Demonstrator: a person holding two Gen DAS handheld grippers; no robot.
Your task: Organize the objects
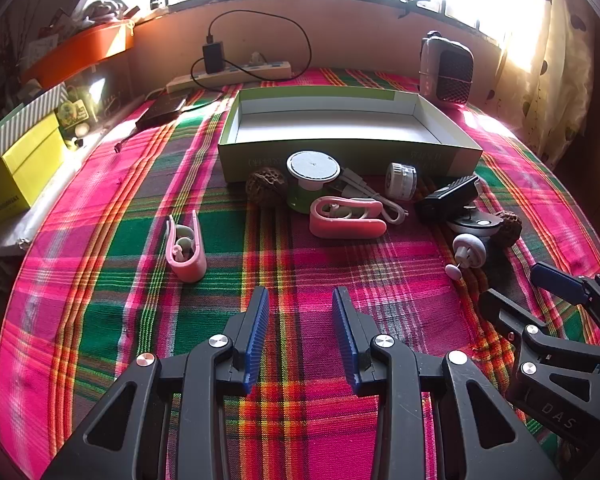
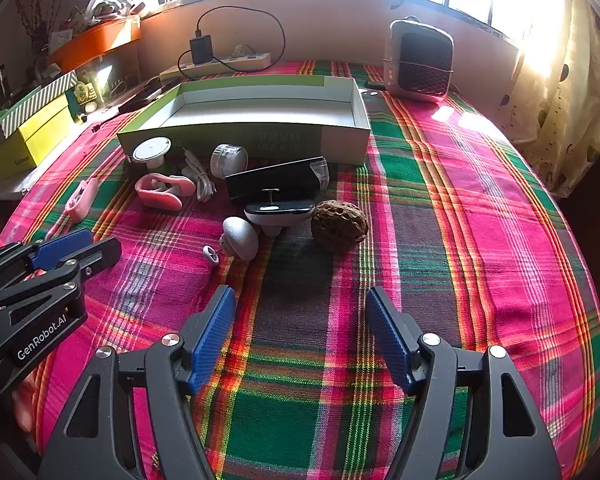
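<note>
An empty green-sided box [image 1: 340,156] [image 2: 244,140] stands at the back of the plaid table. In front of it lies a cluster of small items: two pink clips [image 1: 346,218] [image 1: 185,246], a green cup with a white lid [image 1: 312,176], a white cable [image 1: 374,196], a small white jar [image 1: 400,180] [image 2: 228,160], a black case [image 1: 448,200] [image 2: 276,182], a white mushroom-shaped piece [image 2: 240,238] and two brown walnuts [image 1: 266,188] [image 2: 338,226]. My left gripper [image 1: 301,308] is open over bare cloth. My right gripper [image 2: 301,306] is open wide, short of the walnut.
A power strip with a charger [image 1: 228,70], a small heater [image 2: 420,64], a yellow box [image 1: 20,172] and an orange tray [image 1: 80,52] line the back and left. A curtain [image 2: 560,92] hangs at the right. Plaid cloth [image 2: 480,240] stretches to the right.
</note>
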